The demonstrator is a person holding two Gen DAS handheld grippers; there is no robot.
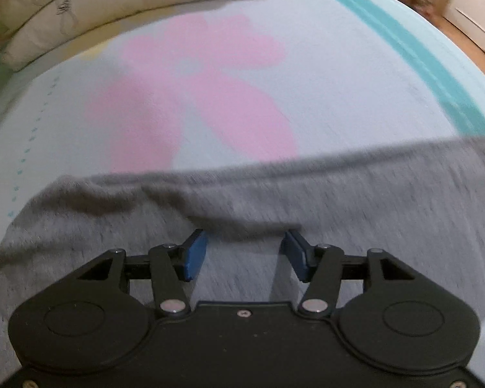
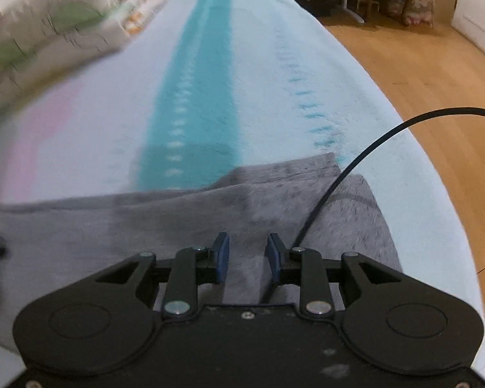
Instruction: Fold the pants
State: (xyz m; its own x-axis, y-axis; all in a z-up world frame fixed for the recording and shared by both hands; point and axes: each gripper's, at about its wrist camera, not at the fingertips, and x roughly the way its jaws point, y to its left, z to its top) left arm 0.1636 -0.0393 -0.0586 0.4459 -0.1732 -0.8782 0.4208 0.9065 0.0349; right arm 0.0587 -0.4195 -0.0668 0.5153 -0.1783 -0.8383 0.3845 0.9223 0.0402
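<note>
Pants [image 1: 274, 213], one grey pair of soft fleecy cloth, lie flat on the bed [image 1: 355, 90], and their long axis runs across both wrist views from left to right, parallel to the near edge of the bed. In the left wrist view the far edge of the cloth makes one long line from side to side, with a dark crease just in front of the left gripper [image 1: 245, 252]. In the right wrist view the pants end at the right in two layers that do not match: a lower layer sticks out farther than the upper one (which end of the garment this is I cannot tell). The left gripper stands wide above the cloth, its blue pads apart with only flat fabric showing in the gap. The right gripper [image 2: 247, 256] is narrower, also with bare cloth between its pads and nothing pinched. A black cable [image 2: 355, 168] crosses over the right end of the pants. Beyond the pants the bed cover, pale blue with one teal stripe [image 2: 194, 103] and one pink flower [image 1: 194, 97], is free up to the folded quilts [image 1: 64, 16] at the far left. To the right the bed ends at the wooden floor [image 2: 420, 74].
</note>
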